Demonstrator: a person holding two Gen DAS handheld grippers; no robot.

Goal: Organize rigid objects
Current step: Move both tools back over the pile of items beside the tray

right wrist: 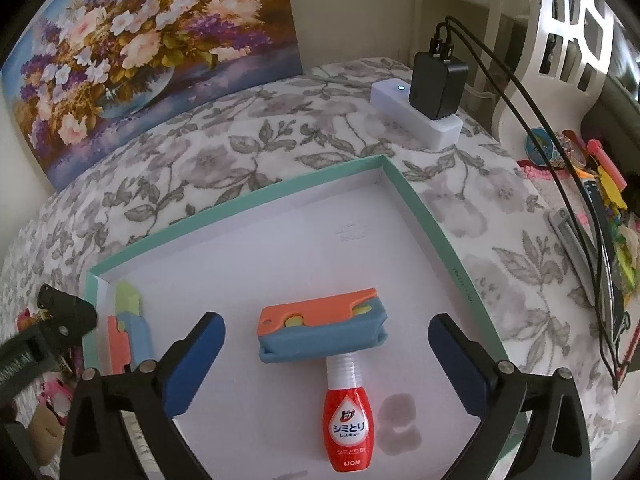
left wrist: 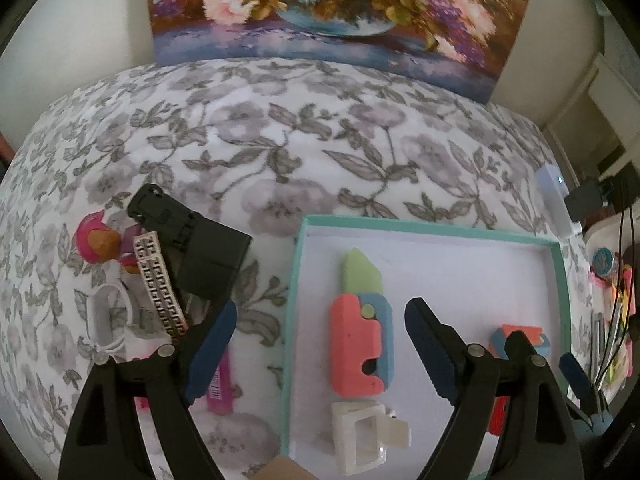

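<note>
Inside, tray (right wrist: pixel 416 204) holds bottle (right wrist: pixel 350 424), two toy knives (right wrist: pixel 320 328); both hand-held grippers (right wrist: pixel 326 364) gape empty.

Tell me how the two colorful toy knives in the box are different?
The left toy knife has its pale green blade pushed out; the right toy knife shows no blade, so it looks closed. The left one lies lengthwise along the teal box wall; the right one lies crosswise, against the red bottle's white cap. Both are orange and blue with a yellow-green button, and both rest on the box floor.
</note>
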